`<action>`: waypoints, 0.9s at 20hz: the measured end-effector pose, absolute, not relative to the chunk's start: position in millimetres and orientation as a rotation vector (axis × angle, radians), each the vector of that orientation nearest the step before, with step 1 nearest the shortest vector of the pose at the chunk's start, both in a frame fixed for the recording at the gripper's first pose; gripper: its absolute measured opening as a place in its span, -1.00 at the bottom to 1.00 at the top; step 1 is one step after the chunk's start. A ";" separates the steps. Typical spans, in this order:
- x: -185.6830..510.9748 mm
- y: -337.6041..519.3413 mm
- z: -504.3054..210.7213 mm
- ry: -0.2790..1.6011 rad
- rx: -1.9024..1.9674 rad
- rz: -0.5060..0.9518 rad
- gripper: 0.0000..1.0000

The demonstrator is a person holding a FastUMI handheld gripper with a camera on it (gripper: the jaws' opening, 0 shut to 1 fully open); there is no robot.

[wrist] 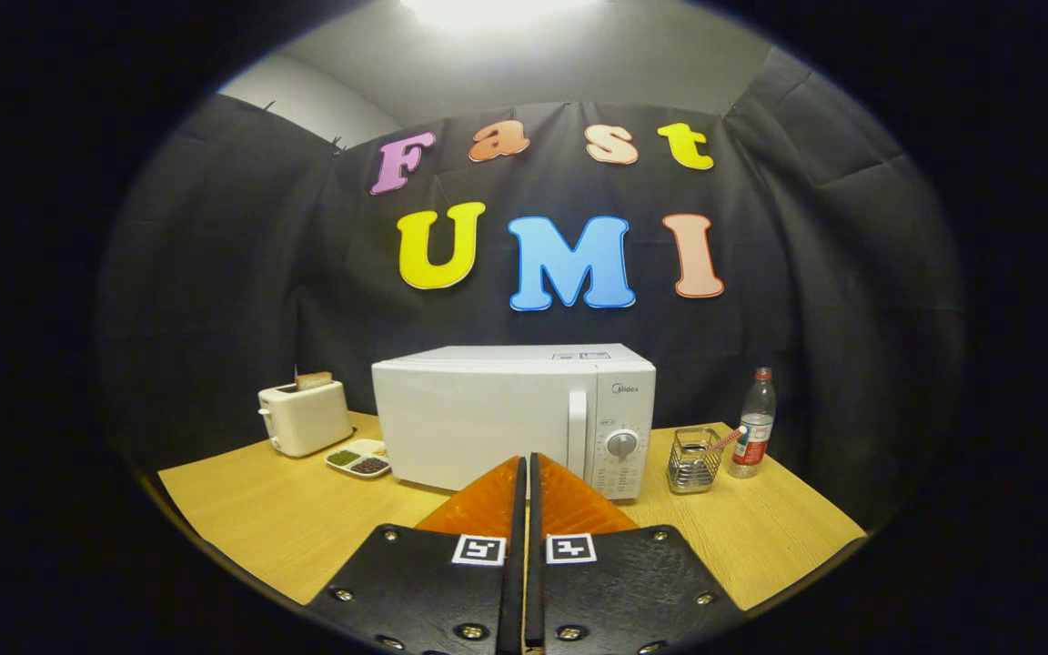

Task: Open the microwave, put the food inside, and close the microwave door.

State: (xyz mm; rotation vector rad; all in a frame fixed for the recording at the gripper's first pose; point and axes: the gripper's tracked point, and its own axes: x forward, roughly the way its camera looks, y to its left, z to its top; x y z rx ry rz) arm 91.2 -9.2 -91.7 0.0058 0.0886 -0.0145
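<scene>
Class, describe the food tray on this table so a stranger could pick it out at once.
Start at the white microwave, door shut, beyond the closed gripper. Left of it stands a toaster. The food tray lies between them: low, flat, white, with compartments.

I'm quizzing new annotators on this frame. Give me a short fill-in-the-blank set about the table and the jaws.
1. The microwave door is ____.
2. The gripper has its jaws ____, holding nothing.
3. A slice of bread sticks up from the ____ beside the food tray.
4. The wire holder stands between the microwave and the ____.

Missing words: closed; shut; toaster; bottle
</scene>
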 end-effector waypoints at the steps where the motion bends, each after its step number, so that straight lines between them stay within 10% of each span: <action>1: 73.5 -9.5 -78.7 0.076 0.002 -0.002 -0.96; 18: -2.3 -43.2 -15.2 0.031 -0.037 0.018 -0.82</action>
